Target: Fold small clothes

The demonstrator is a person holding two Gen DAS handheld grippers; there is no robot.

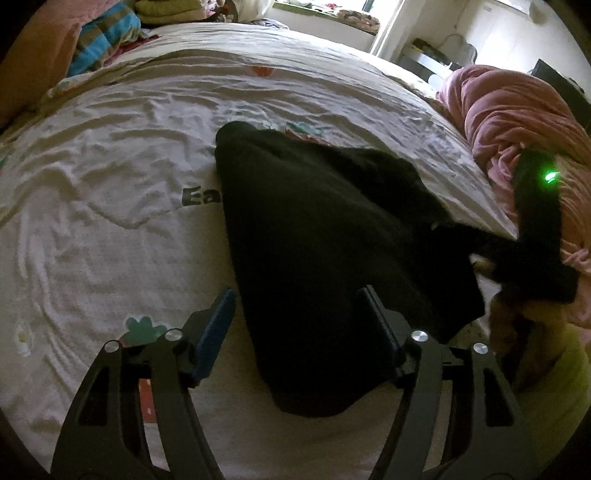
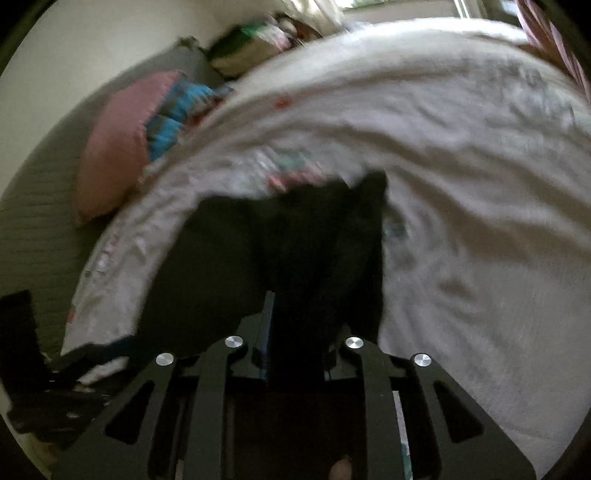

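A black garment (image 1: 325, 236) lies spread on the white printed bed sheet (image 1: 103, 155). My left gripper (image 1: 297, 321) hovers open over the garment's near end. Its left blue pad (image 1: 218, 325) stands beside the cloth's edge and its right finger (image 1: 376, 325) stands over the cloth. The right gripper (image 1: 532, 236), with a green light on it, holds the garment's right corner. In the blurred right wrist view the black garment (image 2: 295, 236) runs up into my right gripper (image 2: 295, 325), whose jaws stand narrow and shut on the cloth. Only its left pad (image 2: 267, 325) shows.
A bunched pink blanket (image 1: 517, 118) lies along the bed's right side. A pink pillow (image 2: 110, 147) and a blue striped one (image 1: 103, 37) sit at the head of the bed. Shelves and a window (image 1: 332, 18) are beyond the far edge.
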